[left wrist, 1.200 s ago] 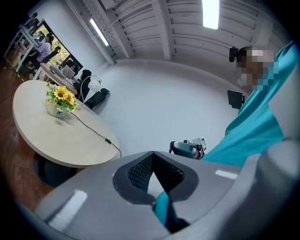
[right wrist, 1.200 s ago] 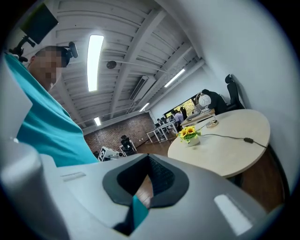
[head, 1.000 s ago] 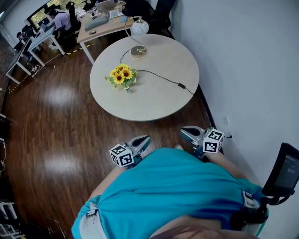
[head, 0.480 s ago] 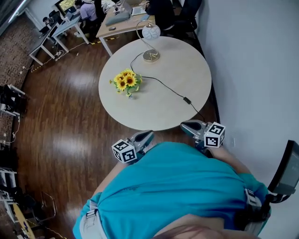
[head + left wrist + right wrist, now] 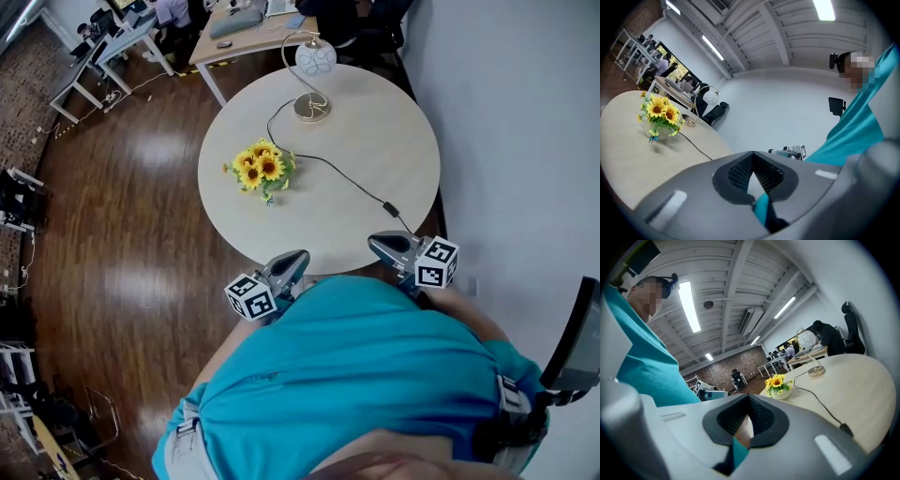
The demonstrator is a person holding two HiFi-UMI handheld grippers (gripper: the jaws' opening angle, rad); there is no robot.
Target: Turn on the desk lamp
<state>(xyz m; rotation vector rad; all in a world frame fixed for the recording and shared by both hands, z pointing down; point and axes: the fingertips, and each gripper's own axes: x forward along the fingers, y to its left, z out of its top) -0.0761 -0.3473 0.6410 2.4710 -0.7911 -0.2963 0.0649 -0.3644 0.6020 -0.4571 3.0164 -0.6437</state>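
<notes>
Grey left gripper (image 5: pixel 296 257) and right gripper (image 5: pixel 376 242) pinched fully closed, empty. Gold-stemmed white-globe desk lamp (image 5: pixel 316 58) stands well ahead of the fingers (image 5: pixel 386 247), across round beige table (image 5: pixel 375 141).

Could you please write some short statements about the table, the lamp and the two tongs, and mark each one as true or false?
1. The desk lamp stands near the far edge of the round table. True.
2. The sunflowers lie on the floor. False: they stand on the table, toward its left side.
3. The right tongs hold the switch on the cord. False: they are shut on nothing and apart from the switch, by the table's near edge.
4. The black cord runs from the lamp's base across the table toward the near edge. True.
5. The left tongs are wide open. False: they are shut, with nothing between them.
</notes>
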